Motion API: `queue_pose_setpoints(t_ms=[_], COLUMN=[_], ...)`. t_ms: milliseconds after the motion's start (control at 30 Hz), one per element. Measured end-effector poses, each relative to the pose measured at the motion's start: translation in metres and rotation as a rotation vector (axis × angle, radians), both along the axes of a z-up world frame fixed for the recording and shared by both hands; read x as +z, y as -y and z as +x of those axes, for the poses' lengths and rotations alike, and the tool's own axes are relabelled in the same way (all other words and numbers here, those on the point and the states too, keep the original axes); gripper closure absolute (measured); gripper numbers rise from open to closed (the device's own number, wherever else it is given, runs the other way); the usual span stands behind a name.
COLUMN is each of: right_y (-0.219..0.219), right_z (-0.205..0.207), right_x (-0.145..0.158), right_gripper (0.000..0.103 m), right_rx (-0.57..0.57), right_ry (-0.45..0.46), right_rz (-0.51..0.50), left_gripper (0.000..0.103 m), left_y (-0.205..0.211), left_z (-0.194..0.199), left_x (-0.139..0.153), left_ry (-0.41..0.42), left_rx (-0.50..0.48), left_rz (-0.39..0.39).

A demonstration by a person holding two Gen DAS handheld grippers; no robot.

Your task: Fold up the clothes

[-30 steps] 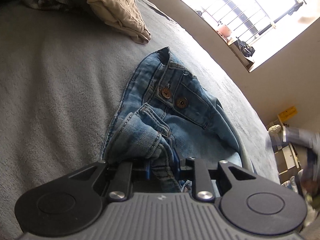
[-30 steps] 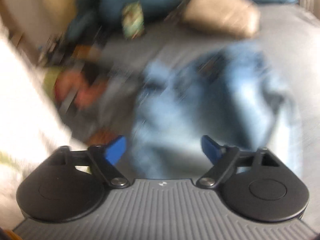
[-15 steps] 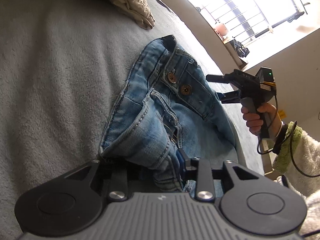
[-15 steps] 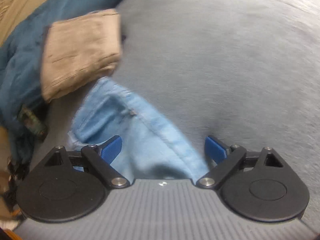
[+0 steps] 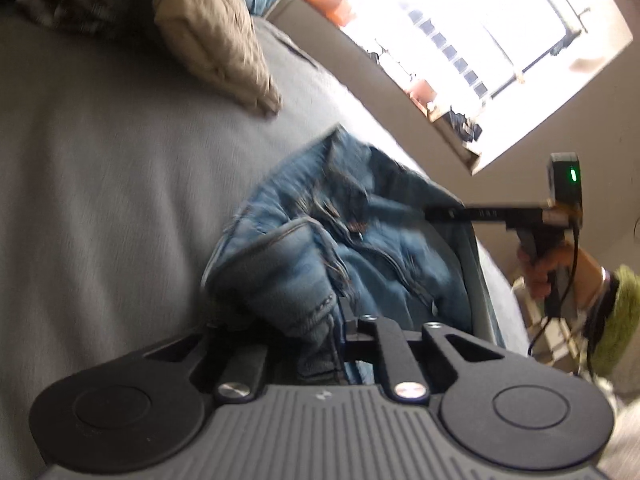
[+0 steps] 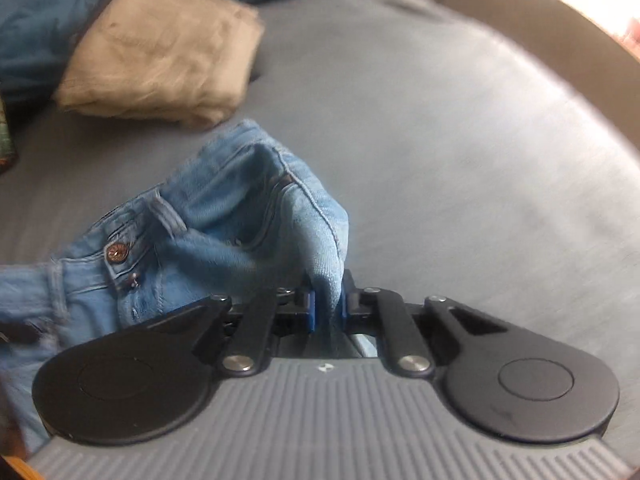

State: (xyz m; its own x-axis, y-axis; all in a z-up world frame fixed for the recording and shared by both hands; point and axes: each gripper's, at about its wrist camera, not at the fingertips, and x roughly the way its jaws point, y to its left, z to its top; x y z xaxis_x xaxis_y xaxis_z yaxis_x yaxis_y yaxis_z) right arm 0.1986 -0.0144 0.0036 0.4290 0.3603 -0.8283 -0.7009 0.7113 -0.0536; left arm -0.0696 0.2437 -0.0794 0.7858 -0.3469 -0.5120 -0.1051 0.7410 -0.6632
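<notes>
Both claws clamped on the jeans, bunched on the bed ahead: left claw holds thick hem, right claw a thin edge. Risk: thin edge slips out under tension, fold collapses.

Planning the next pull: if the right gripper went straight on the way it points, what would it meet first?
The right gripper already pinches the jeans; beyond that fold lies the grey bed cover, probably first, though depth is unclear.

One pair of jeans, pinched between both fingers of each of two grippers; one folded beige garment beyond the fingertips; one grey blanket beneath.
</notes>
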Motion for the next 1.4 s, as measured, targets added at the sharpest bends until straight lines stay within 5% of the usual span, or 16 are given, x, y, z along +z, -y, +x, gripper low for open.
queue_pose_setpoints(t_ms=[233,433,533,633,700,867,967,1100,1400], right_y=[0.01,0.003,0.004,0.01,0.017,0.031,0.021,-0.017,-0.066], right_z=[0.034,0.059,0.07,0.075,0.076,0.065,0.055,0.044,0.025], right_x=[0.022,-0.018,-0.048,-0.056,-0.048,-0.009,0.007,0.007,0.001], right_gripper=[0.095,0.093,0.084,0.063,0.047,0.037,0.037,0.037,0.038], right_rx=[-0.043,-0.056,-0.11,-0.185,-0.216,-0.228,-0.166,-0.02,0.129], right_ry=[0.152,0.125,0.051,0.009,0.001,0.082,0.116,0.062,0.02], right_rz=[-0.012,0.01,0.041,0.092,0.103,0.163,0.23,0.291,0.282], left_gripper=[0.092,0.092,0.082,0.068,0.057,0.049,0.05,0.06,0.061], left_y=[-0.022,-0.03,-0.033,-0.035,-0.033,-0.026,-0.013,0.011,0.007], left_z=[0.053,0.074,0.072,0.067,0.055,0.031,0.04,0.081,0.09], left_x=[0.006,-0.017,-0.023,-0.018,-0.009,0.025,0.038,0.029,0.004], left_ry=[0.053,-0.034,-0.046,-0.048,-0.047,0.025,0.084,0.034,0.03], left_rx=[0.009,-0.002,0.002,0.025,0.078,0.205,0.108,-0.022,0.069], left_rz=[0.024,0.039,0.026,0.042,0.106,0.292,0.264,0.18,0.012])
